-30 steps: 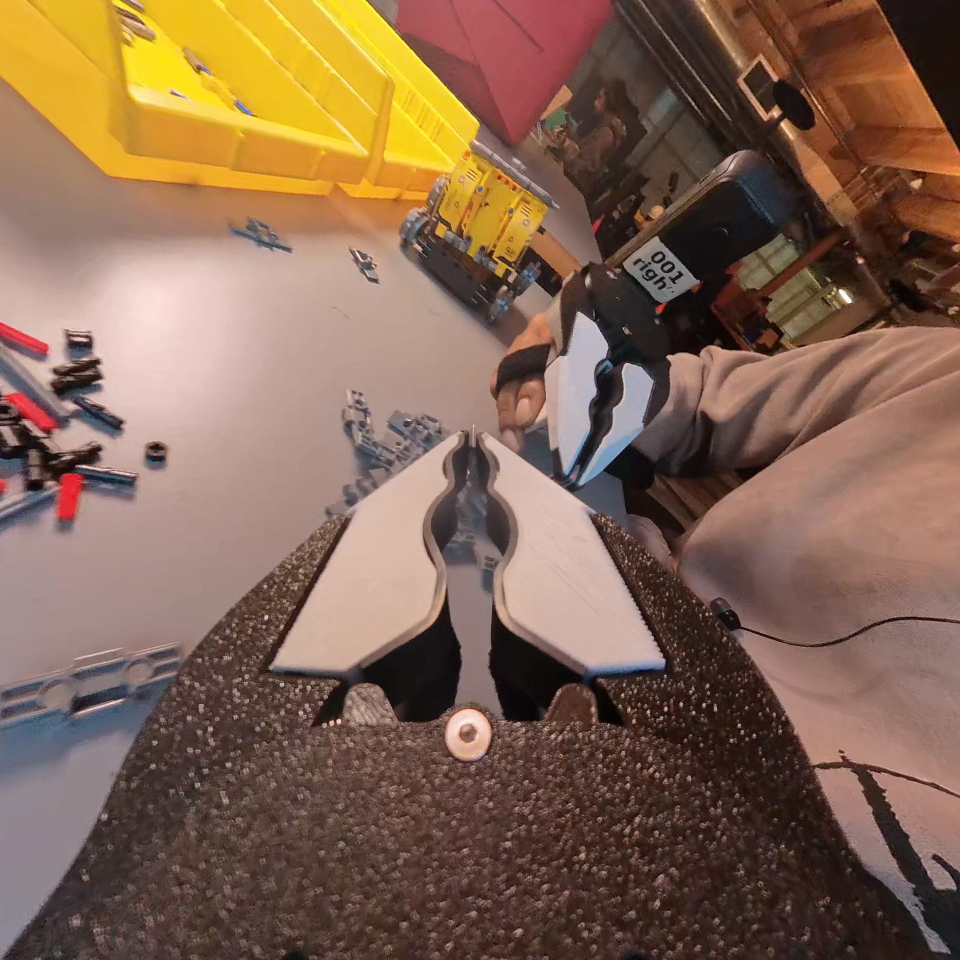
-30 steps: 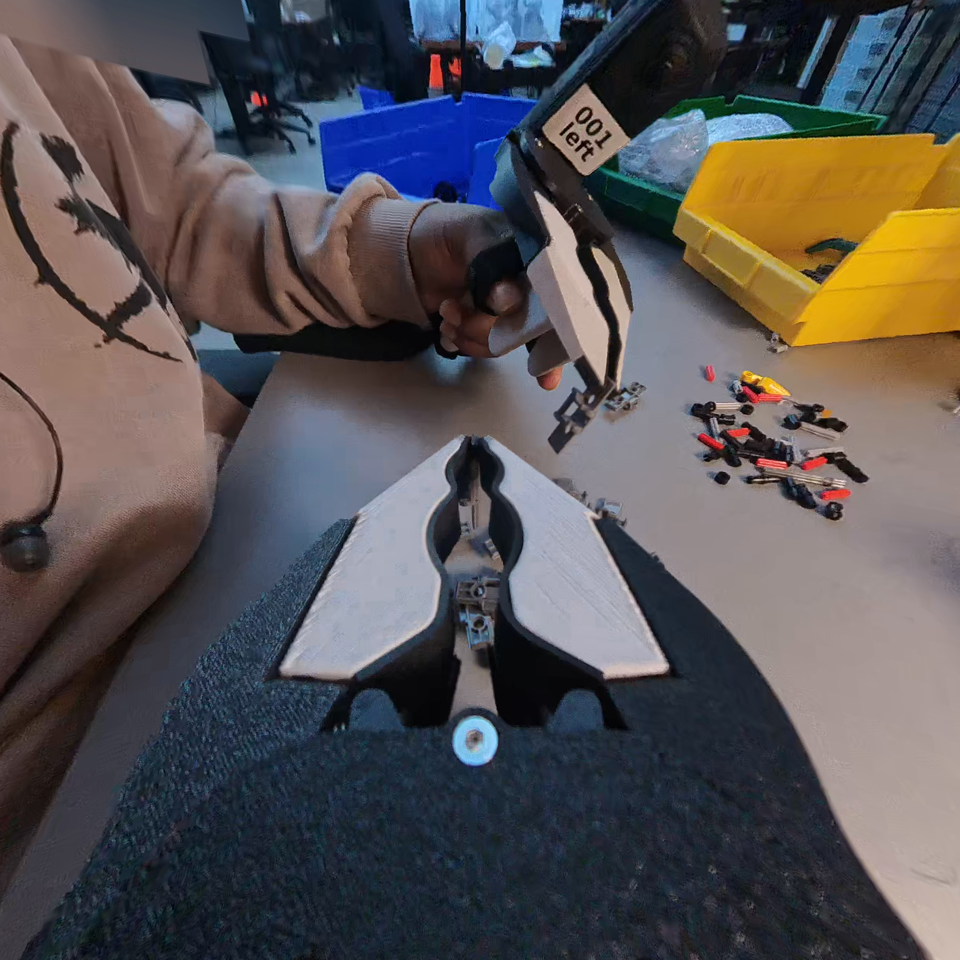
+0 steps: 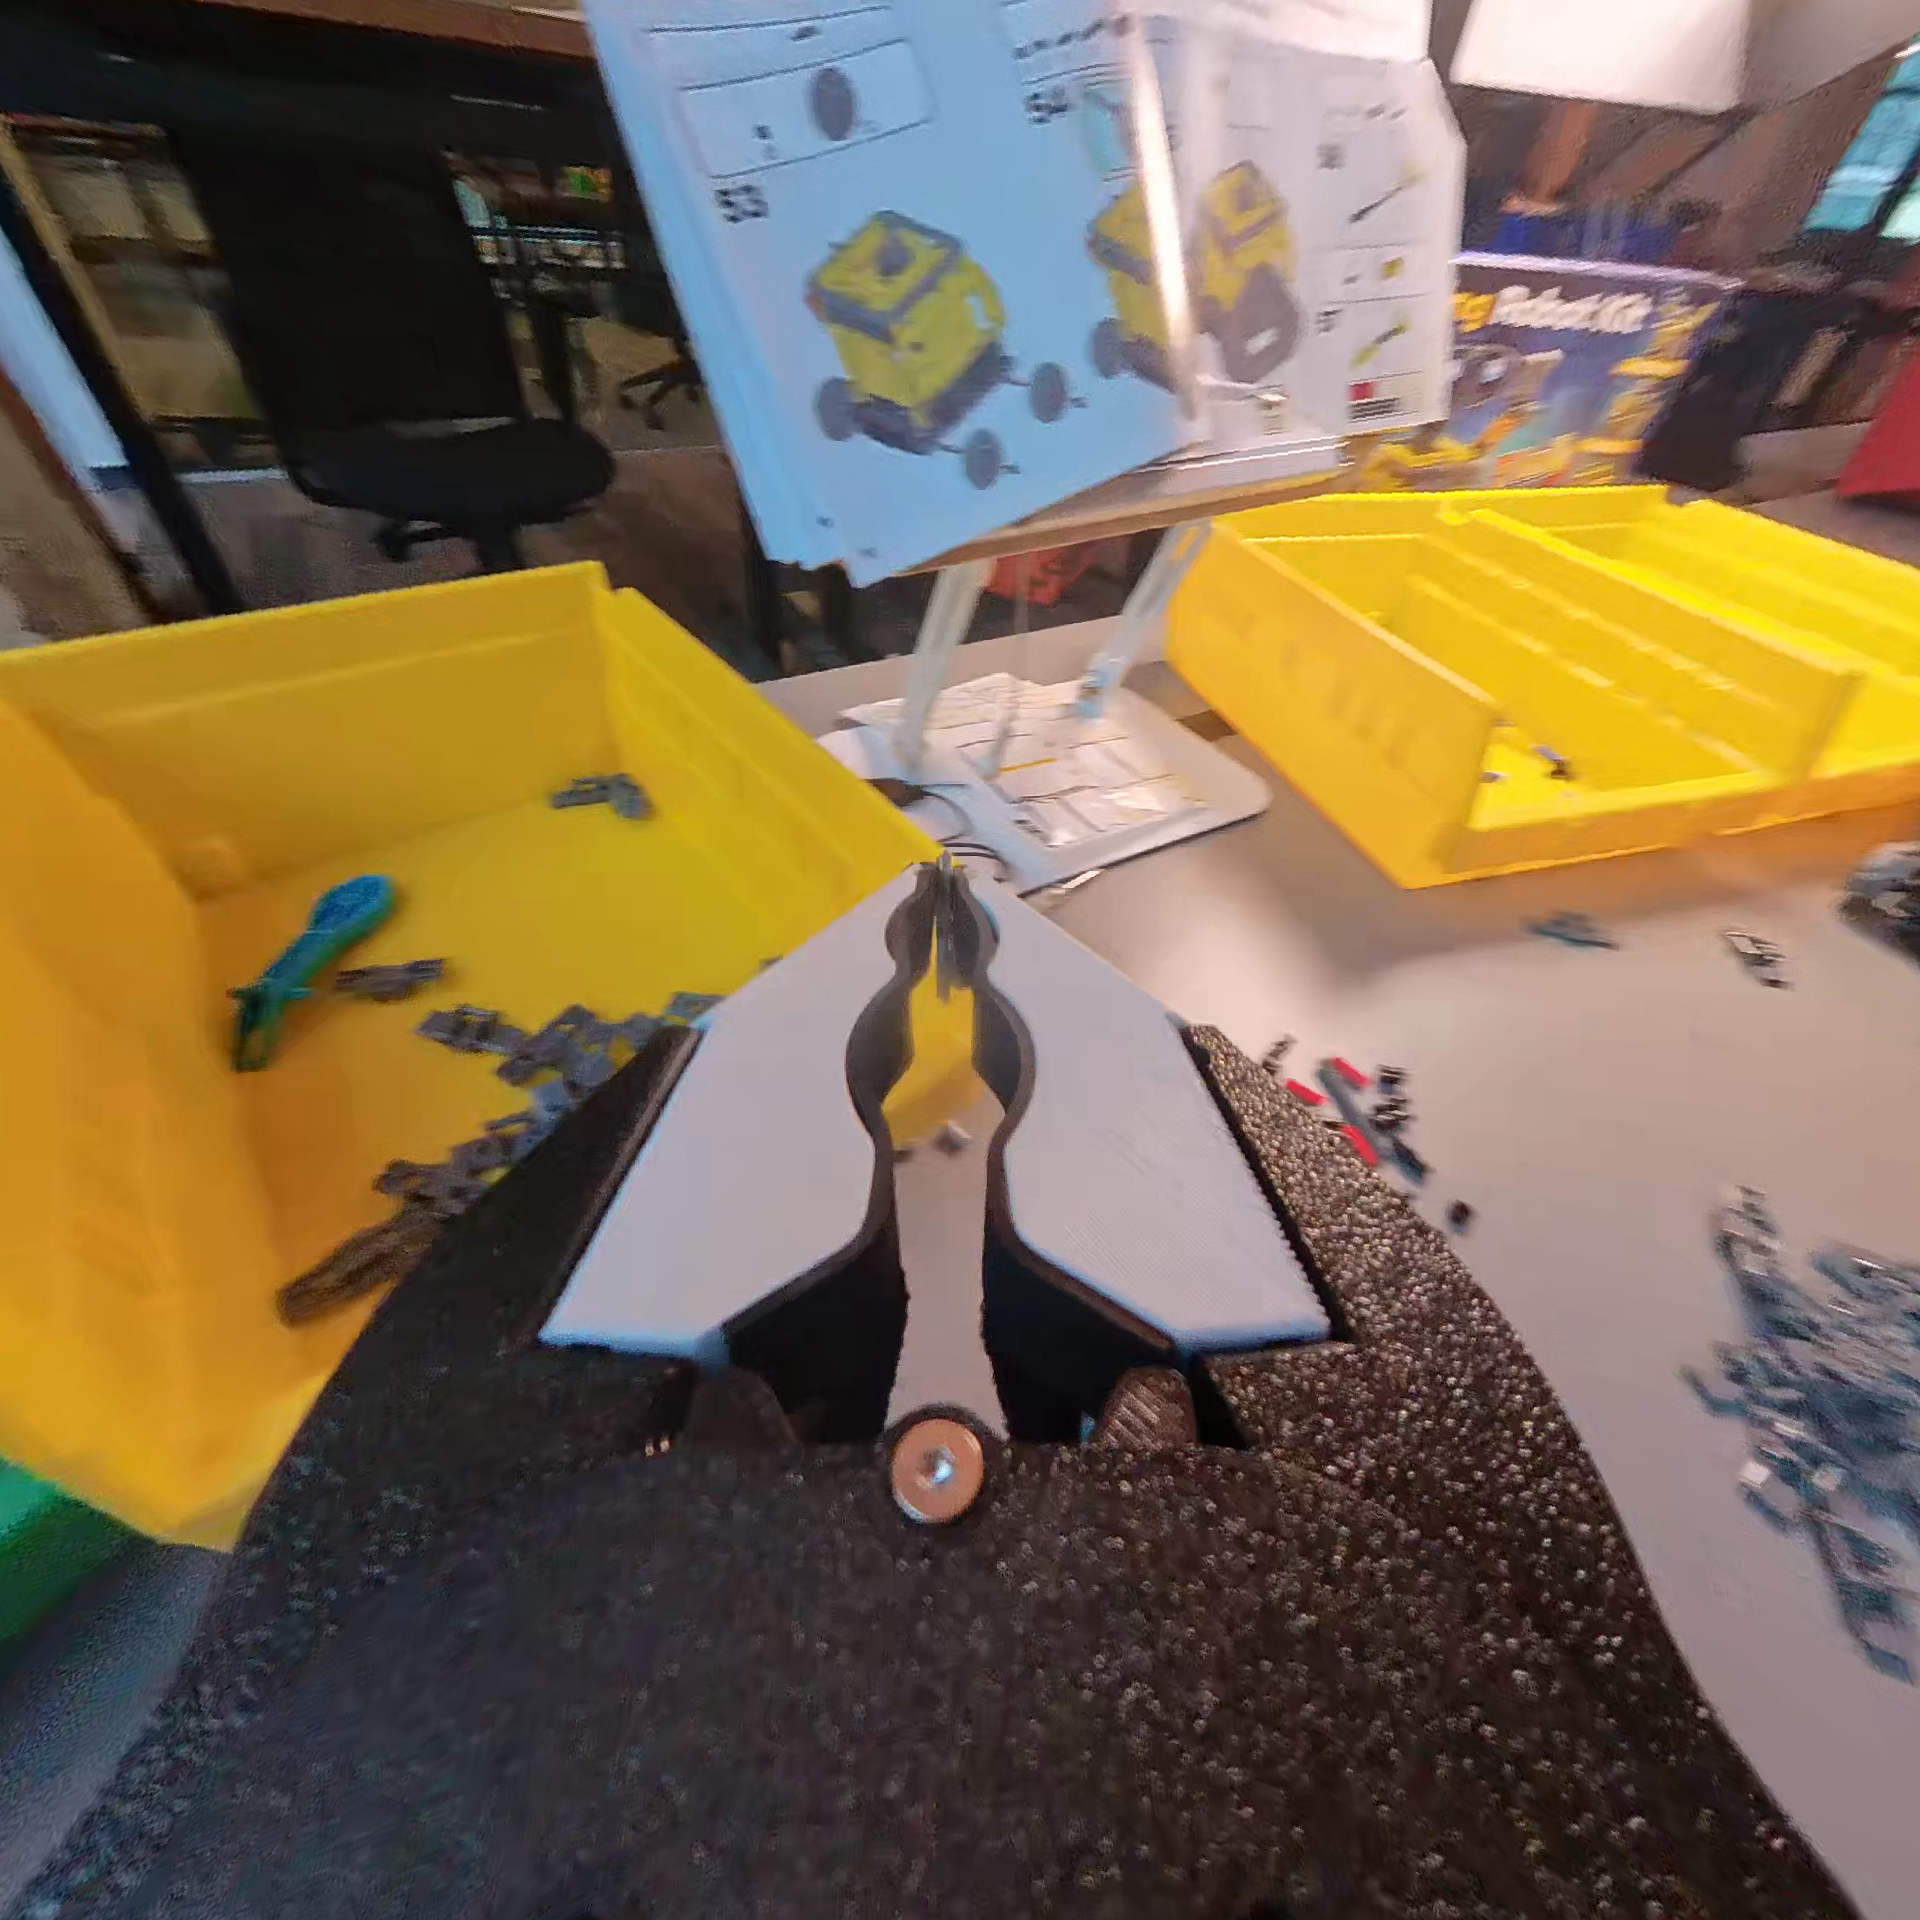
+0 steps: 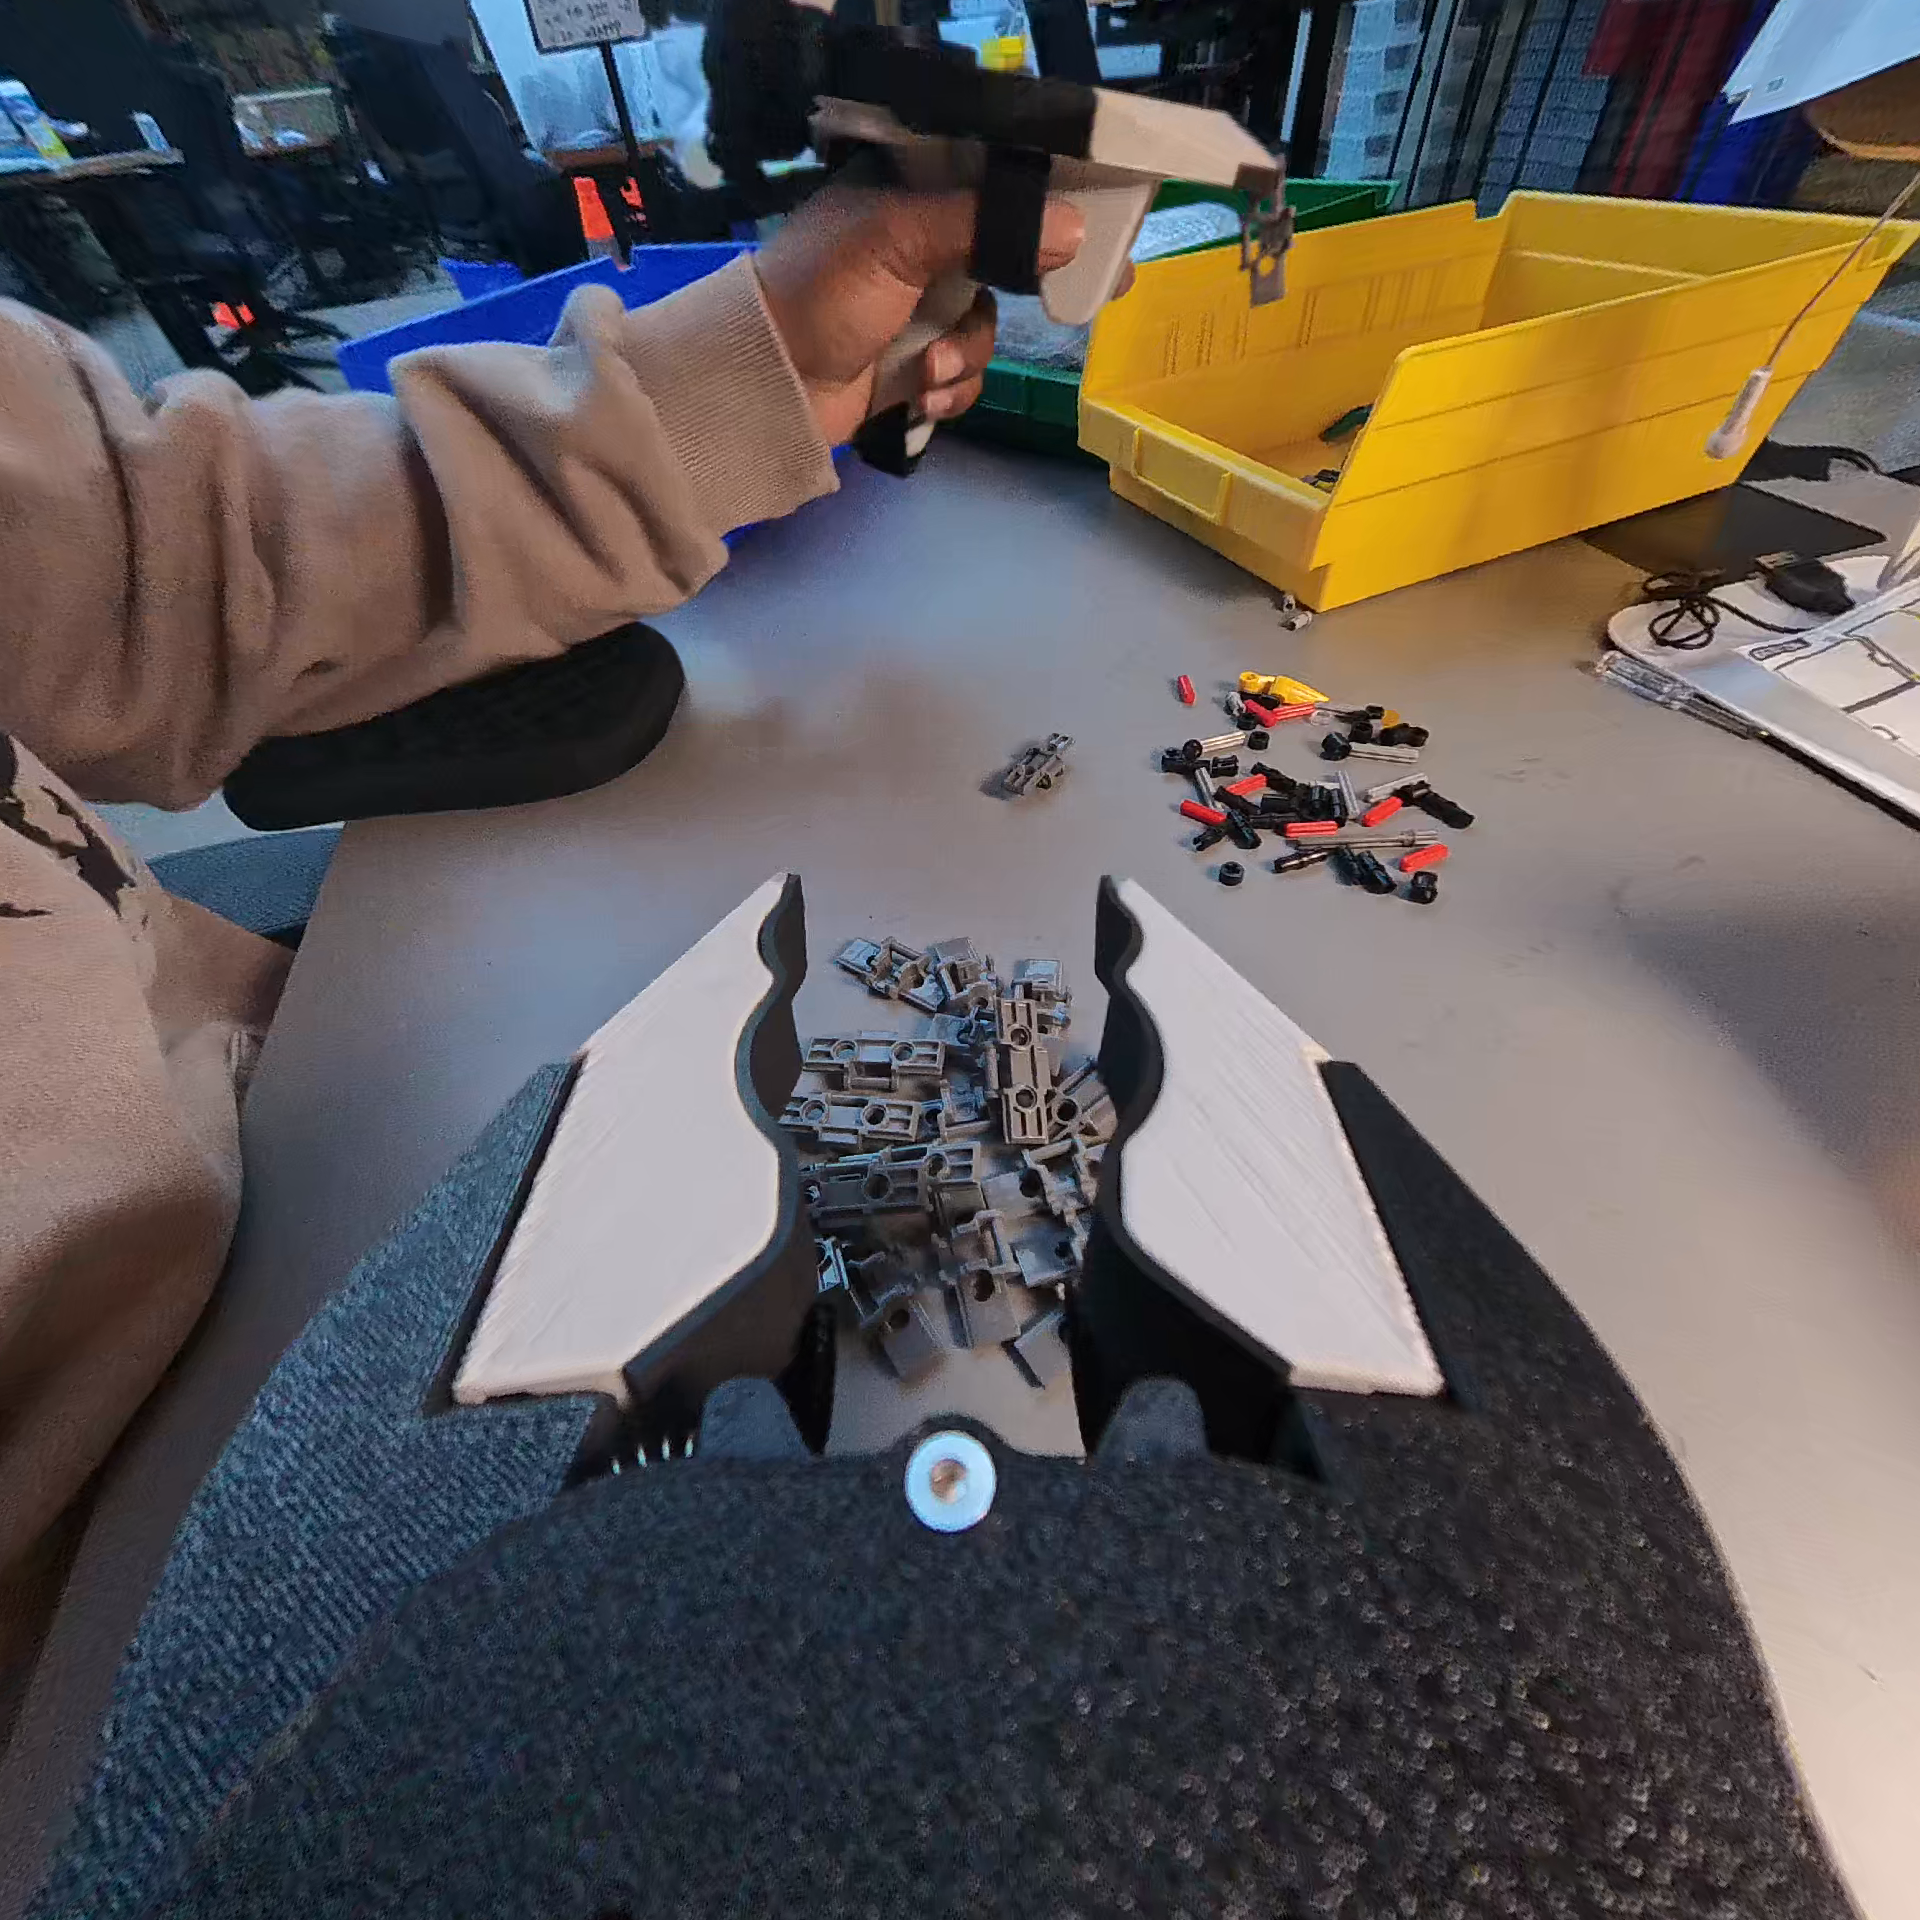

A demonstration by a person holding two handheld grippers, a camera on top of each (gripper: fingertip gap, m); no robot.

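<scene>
1. The counter (image 4: 935, 623) is grey and carries everything I see. My two hand-held grippers work above it.
2. A yellow bin (image 3: 312, 727) stands at the left part of the counter. It already has grey pieces and a green tool (image 3: 312, 951) on its floor. I judge that its low open front makes it easy to reach inside.
3. A booklet (image 3: 935, 260) stands open on a stand behind the bin, I think so that the pages can be read while both hands are busy. A second yellow tray (image 3: 1558, 675) with dividers lies to the right of it.
4. My left hand-held gripper (image 3: 943, 894) is closed narrow on a small grey part (image 4: 1268, 244). In the right wrist view the part hangs from the tips, up in the air, just before the rim of the yellow bin.
5. My right hand-held gripper (image 4: 951, 904) is spread wide and holds nothing. It hangs low over a grey pile (image 4: 945, 1132), which lies between its fingers.
6. Black and red pins (image 4: 1309, 790) lie in a separate group to the right, well apart from the pile, and one single grey piece (image 4: 1034, 767) lies between the groups.
</scene>
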